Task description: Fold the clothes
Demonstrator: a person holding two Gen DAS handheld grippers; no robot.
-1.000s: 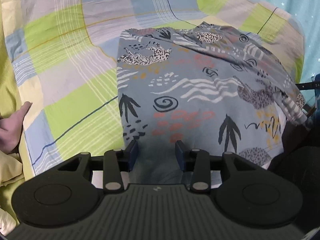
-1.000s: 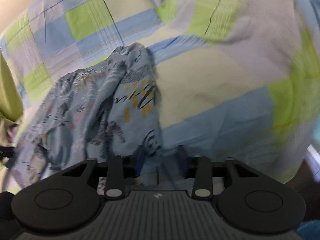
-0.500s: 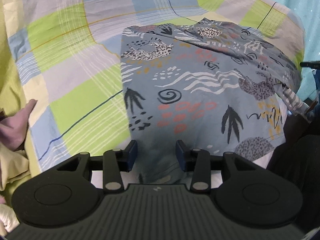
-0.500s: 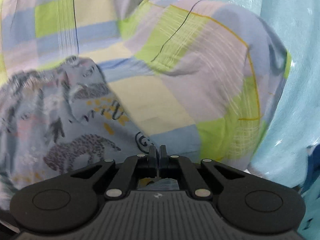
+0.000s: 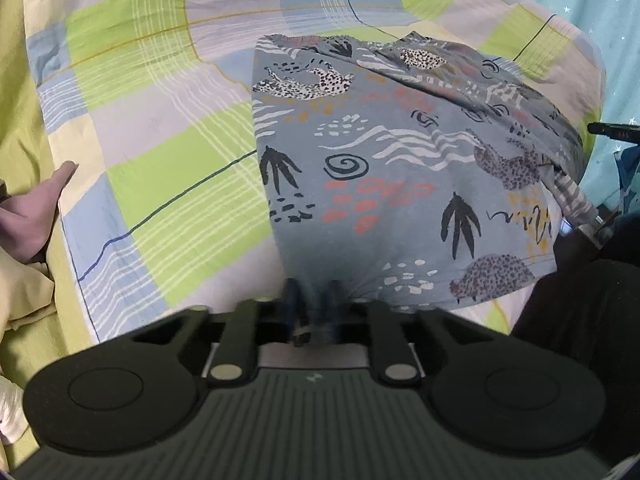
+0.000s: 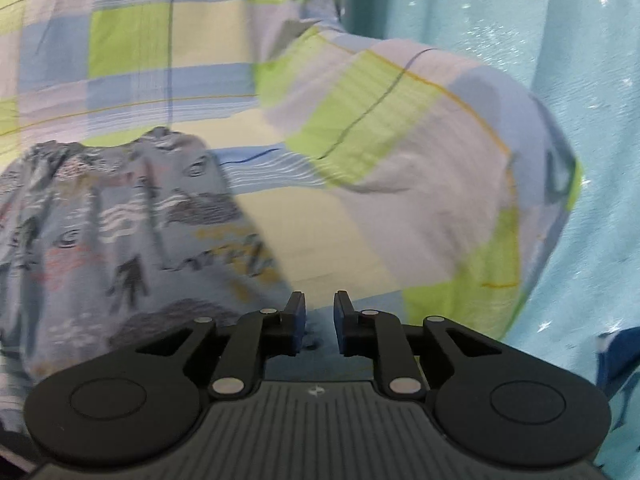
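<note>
A grey-blue garment printed with leopards, leaves and swirls lies spread flat on the checked bedsheet. My left gripper sits at its near hem. The fingers are blurred as the jaws finish closing, and the fabric is pinched and puckered between them. In the right wrist view the garment lies rumpled at the left. My right gripper hovers just past the garment's right edge over the bedsheet. Its jaws are opening and nothing is between them.
A person's hand rests on the sheet at the far left, beside yellow-green bedding. A teal curtain hangs past the bed's right edge. A dark shape fills the lower right of the left wrist view.
The left jaws, apart over the hem before, have closed on it. The right jaws went from pinched shut to apart, and that view swung from the garment toward the bed's edge and curtain.
</note>
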